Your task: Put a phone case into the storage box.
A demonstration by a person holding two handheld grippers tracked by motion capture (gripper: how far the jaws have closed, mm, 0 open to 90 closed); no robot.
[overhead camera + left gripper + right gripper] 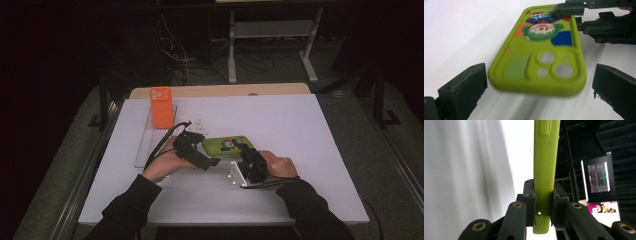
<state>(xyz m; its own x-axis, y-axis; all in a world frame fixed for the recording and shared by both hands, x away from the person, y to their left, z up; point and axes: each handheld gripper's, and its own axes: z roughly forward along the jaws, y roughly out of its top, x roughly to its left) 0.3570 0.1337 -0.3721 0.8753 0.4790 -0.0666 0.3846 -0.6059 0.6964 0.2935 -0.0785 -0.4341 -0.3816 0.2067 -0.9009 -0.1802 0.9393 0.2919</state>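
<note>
The right gripper (543, 206) clamps a green phone case (541, 52) by its end, presenting it between the left gripper's (536, 92) wide-open jaws.

The left gripper (216, 161) is held low in the person's left hand (165, 162), its jaws spread wide apart. The right gripper (243, 150), held in the right hand (278, 166), has its jaws pressed on the green phone case (227, 145).

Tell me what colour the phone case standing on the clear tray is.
Orange, best seen in the high view.
</note>
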